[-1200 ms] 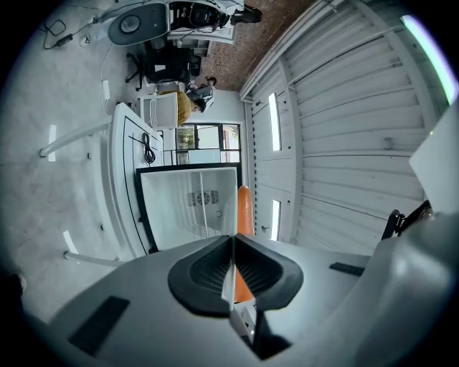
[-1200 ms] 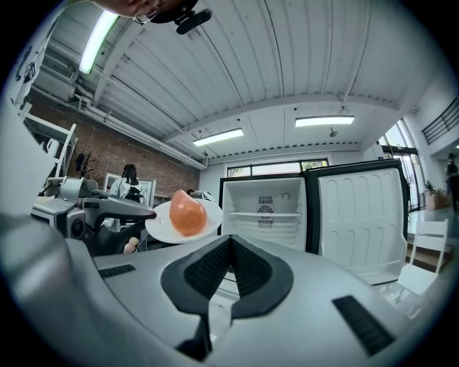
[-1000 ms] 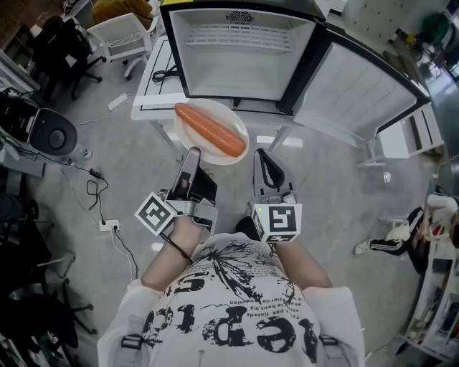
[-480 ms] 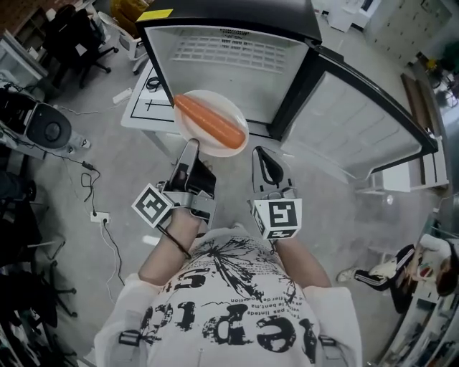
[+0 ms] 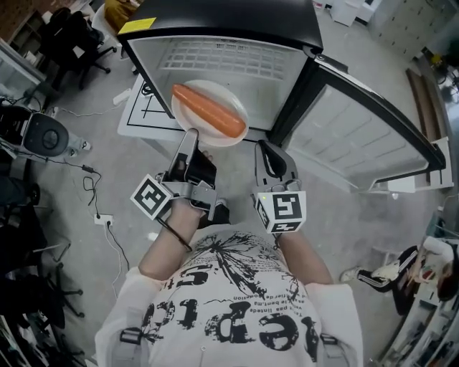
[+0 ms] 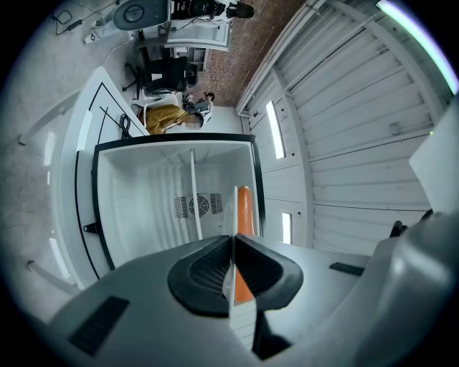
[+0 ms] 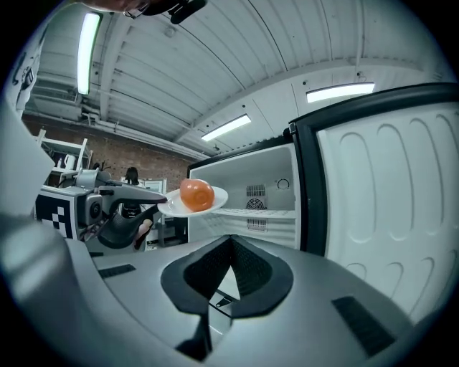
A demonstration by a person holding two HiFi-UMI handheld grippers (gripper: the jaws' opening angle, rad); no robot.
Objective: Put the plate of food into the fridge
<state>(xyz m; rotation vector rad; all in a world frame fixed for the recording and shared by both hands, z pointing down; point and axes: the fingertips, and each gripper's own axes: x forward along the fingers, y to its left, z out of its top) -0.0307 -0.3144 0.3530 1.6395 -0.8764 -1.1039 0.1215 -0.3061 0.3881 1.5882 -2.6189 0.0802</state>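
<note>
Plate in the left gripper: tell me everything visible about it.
The plate is white, round and shallow, and looks like glossy ceramic or plastic. One long orange food item lies diagonally across it. The left gripper has its jaws shut on the near rim and holds it about level in the air, at the mouth of the open fridge, resting on no shelf. Nothing else touches it.

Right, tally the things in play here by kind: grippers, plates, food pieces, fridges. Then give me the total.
grippers: 2 (left gripper, right gripper)
plate: 1
orange food piece: 1
fridge: 1
total: 5
</note>
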